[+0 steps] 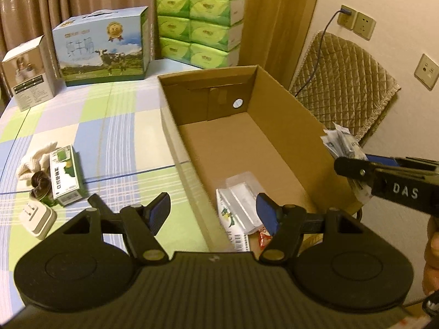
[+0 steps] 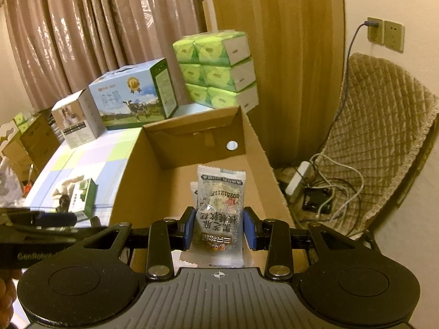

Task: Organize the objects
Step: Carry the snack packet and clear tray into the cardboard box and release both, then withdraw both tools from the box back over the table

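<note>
Milk carton (image 1: pixel 103 48), tissue stack (image 1: pixel 199 24), quilted chair (image 1: pixel 343 82).

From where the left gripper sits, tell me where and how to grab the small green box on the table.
Grip the small green box across its two long sides, coming down from above. It lies flat on the tablecloth with its narrow width suited to the open left hand-held gripper. A white cloth and dark object crowd its left side, so keep the fingers shallow there.

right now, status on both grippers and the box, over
Left gripper open, empty. Right gripper shut on snack packet, above cardboard box. Few packets already inside. Nothing blocking the drop.
</note>
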`<state>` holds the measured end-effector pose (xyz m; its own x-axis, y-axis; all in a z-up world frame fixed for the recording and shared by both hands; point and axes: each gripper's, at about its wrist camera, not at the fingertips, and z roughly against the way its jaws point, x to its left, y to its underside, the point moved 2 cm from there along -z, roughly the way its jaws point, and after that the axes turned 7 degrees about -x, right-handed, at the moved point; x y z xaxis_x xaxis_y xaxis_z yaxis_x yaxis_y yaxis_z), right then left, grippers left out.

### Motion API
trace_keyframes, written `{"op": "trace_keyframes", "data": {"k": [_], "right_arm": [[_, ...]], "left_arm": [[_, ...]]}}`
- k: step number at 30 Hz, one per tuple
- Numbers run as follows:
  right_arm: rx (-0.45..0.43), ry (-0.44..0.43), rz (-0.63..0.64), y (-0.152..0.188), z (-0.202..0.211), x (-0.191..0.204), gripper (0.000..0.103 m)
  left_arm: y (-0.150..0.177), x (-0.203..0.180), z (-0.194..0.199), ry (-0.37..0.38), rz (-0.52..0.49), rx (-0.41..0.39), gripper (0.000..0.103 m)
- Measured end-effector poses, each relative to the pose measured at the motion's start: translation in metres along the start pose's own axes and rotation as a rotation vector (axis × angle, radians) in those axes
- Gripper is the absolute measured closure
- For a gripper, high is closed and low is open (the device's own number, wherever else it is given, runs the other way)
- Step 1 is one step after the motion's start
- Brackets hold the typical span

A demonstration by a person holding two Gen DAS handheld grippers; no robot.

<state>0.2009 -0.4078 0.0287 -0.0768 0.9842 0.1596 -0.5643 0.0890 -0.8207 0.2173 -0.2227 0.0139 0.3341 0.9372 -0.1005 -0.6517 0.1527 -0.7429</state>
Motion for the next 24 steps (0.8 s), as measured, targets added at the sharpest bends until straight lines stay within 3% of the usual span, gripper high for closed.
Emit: {"op": "trace_keyframes", "data": {"k": [2, 3, 4, 14, 20, 24], "right_arm": [[-0.015, -0.015, -0.009, -0.002, -0.005, -0.001, 0.065], [-0.017, -0.017, -0.018, -0.004, -0.007, -0.002, 0.046], [-0.022, -0.014, -0.030, -0.005, -0.007, -0.003, 0.034], [-0.023, -0.001, -0.021, 0.003, 0.021, 0.007, 0.030], [-0.013, -0.008, -0.018, 0.014, 0.044, 0.027, 0.022], [-0.025, -0.002, -0.012, 0.018, 0.060, 0.041, 0.012]], "left_arm": [[0.002, 0.004, 0.001, -0.002, 0.009, -0.001, 0.039], [0.002, 0.006, 0.002, -0.003, 0.011, -0.001, 0.039], [0.003, 0.007, 0.003, -0.005, 0.013, -0.001, 0.039], [0.015, 0.026, 0.025, -0.009, 0.057, -0.007, 0.035], [0.024, 0.036, 0.046, -0.013, 0.073, -0.014, 0.029], [0.029, 0.046, 0.064, -0.009, 0.082, -0.022, 0.024]]}}
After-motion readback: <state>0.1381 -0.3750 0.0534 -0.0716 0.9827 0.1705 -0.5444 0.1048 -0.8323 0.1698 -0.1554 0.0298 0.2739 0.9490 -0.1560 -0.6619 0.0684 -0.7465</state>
